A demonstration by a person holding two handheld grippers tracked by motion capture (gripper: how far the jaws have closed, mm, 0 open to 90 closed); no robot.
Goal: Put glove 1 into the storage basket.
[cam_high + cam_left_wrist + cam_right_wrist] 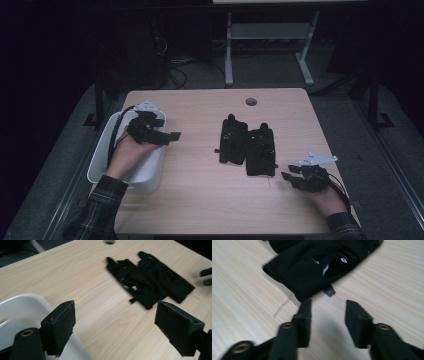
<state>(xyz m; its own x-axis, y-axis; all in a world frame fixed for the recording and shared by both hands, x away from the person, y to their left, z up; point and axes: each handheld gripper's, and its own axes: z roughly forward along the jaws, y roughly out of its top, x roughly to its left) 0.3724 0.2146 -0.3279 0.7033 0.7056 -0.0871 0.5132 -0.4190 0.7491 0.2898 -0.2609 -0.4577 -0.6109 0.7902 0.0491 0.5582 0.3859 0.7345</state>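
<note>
Two black gloves [247,145] lie flat and side by side, overlapping, right of the white tub [150,172]. Left gripper [167,136] gapes wide above the tub; right gripper [290,177], part-closed, empty, sits just beside the gloves.

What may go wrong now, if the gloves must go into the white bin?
1. The two gloves overlap, so a grasp may drag both or drop one.
2. The right gripper has empty jaws just short of the cuff; closing there may catch nothing.
3. The left gripper hangs open over the bin rim and may knock it.
</note>
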